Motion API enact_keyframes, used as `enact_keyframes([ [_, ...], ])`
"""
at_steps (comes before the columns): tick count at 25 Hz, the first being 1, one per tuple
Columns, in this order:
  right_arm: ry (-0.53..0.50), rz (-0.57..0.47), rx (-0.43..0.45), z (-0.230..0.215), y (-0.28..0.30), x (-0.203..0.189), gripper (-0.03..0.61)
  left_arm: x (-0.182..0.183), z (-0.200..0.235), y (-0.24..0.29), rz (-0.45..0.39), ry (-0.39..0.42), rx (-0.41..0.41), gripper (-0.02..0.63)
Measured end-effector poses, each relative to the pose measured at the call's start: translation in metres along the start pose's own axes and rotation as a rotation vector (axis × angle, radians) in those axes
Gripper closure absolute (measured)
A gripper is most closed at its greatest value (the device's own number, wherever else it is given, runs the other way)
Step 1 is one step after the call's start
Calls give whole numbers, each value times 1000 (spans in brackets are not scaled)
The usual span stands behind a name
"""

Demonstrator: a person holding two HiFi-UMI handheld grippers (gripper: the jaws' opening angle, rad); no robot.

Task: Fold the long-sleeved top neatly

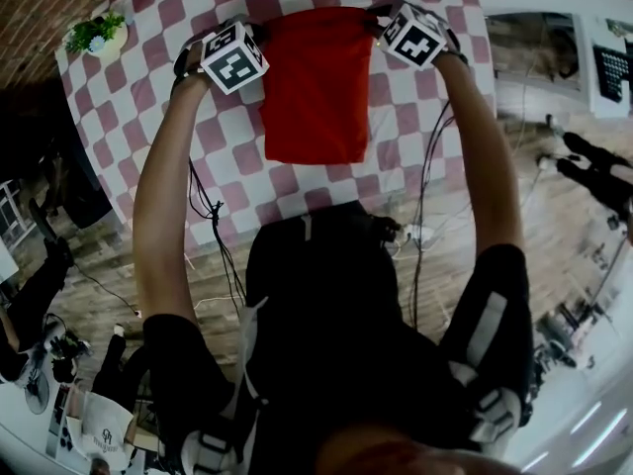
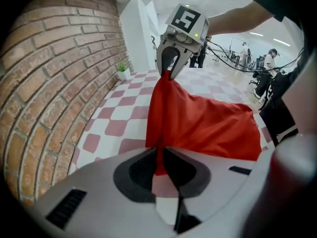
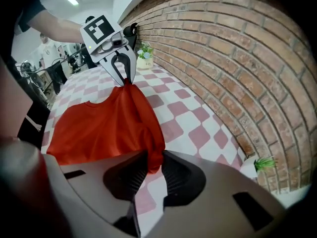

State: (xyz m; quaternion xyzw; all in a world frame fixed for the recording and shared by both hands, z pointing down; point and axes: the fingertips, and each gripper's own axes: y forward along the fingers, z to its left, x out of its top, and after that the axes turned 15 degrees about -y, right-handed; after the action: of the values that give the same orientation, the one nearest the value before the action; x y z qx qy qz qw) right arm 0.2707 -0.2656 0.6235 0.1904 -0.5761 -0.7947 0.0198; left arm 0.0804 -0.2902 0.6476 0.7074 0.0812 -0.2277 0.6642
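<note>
The red long-sleeved top (image 1: 316, 87) is folded into a narrow panel. Its near end lies on the red-and-white checked table (image 1: 168, 171), and its far edge is lifted. My left gripper (image 1: 263, 30) is shut on the far left corner, and the cloth is pinched between its dark pads (image 2: 161, 163). My right gripper (image 1: 376, 20) is shut on the far right corner, with red fabric (image 3: 104, 128) squeezed between its jaws (image 3: 152, 166). Each gripper view shows the other gripper across the raised edge: the right (image 2: 170, 74) and the left (image 3: 125, 81). The top (image 2: 203, 123) sags between them.
A small potted plant (image 1: 97, 36) stands at the table's far left corner by the brick wall (image 2: 54, 83). Another little plant (image 3: 265, 163) sits near the wall. Cables (image 1: 213, 226) hang off the table's near edge to the wooden floor. People stand further back in the room.
</note>
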Motion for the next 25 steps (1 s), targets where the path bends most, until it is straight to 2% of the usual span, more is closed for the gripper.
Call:
enact_keyframes([
  [7,14,-28,-97,30,-47,12,500,3,-27,-40,-80,35,95,566],
  [13,37,-44,-163,73,-83,16,500,0,-62,-72,-153,68,173,566],
  [21,19,-24,-231,149,-119,17,500,-13,-120,-103,-238,133,290,566],
  [25,10,1,-222,195,-118,16,500,-29,-149,-103,-248,158,314,566],
])
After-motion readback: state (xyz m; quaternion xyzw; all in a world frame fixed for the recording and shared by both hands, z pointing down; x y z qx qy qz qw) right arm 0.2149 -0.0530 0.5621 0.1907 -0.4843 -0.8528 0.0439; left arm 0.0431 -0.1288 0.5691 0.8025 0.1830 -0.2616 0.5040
